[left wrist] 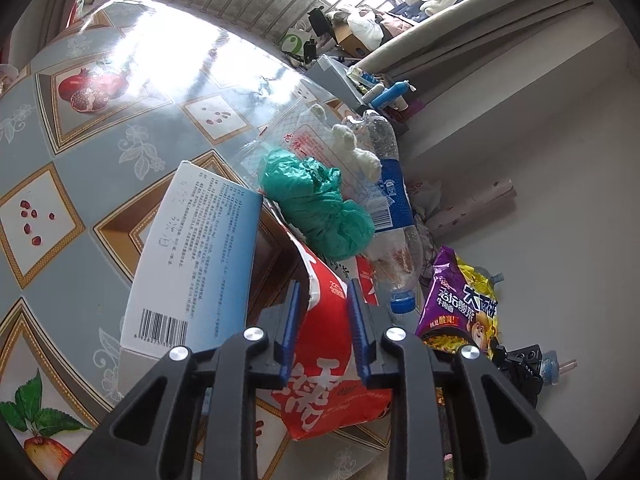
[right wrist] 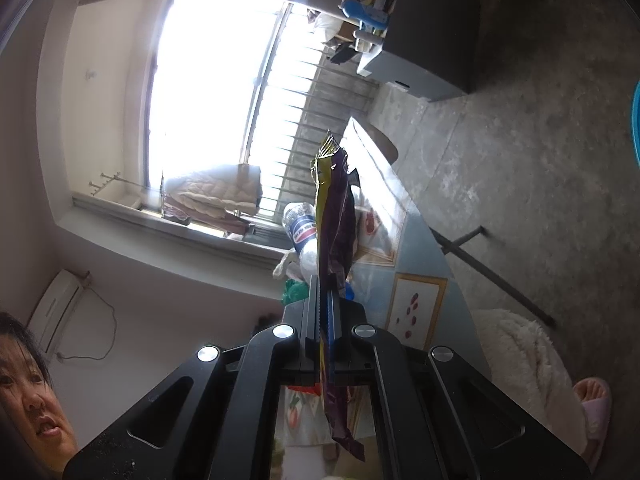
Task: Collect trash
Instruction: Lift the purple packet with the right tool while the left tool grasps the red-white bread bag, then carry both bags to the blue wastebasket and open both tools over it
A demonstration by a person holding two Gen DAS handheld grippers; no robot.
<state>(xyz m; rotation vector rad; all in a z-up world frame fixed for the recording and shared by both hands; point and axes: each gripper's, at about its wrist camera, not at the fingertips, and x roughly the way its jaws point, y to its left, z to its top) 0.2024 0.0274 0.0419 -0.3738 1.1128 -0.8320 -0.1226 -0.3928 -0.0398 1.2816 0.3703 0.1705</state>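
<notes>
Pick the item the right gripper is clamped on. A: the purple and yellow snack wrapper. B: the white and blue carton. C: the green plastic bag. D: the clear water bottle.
A: in the right wrist view the right gripper has its jaws shut on the purple and yellow snack wrapper, which sticks out past them.

- The purple snack bag (left wrist: 444, 300) bears large white Chinese characters and a smaller yellow line ending "酸爽!".
- The red packet (left wrist: 332, 356) shows big white Chinese characters, cut off by the tongs.
- The white-and-blue carton (left wrist: 192, 256) carries a barcode and dense Chinese print too small to read.
- The bottle's blue label (left wrist: 394, 196) has print too small to read.
</notes>
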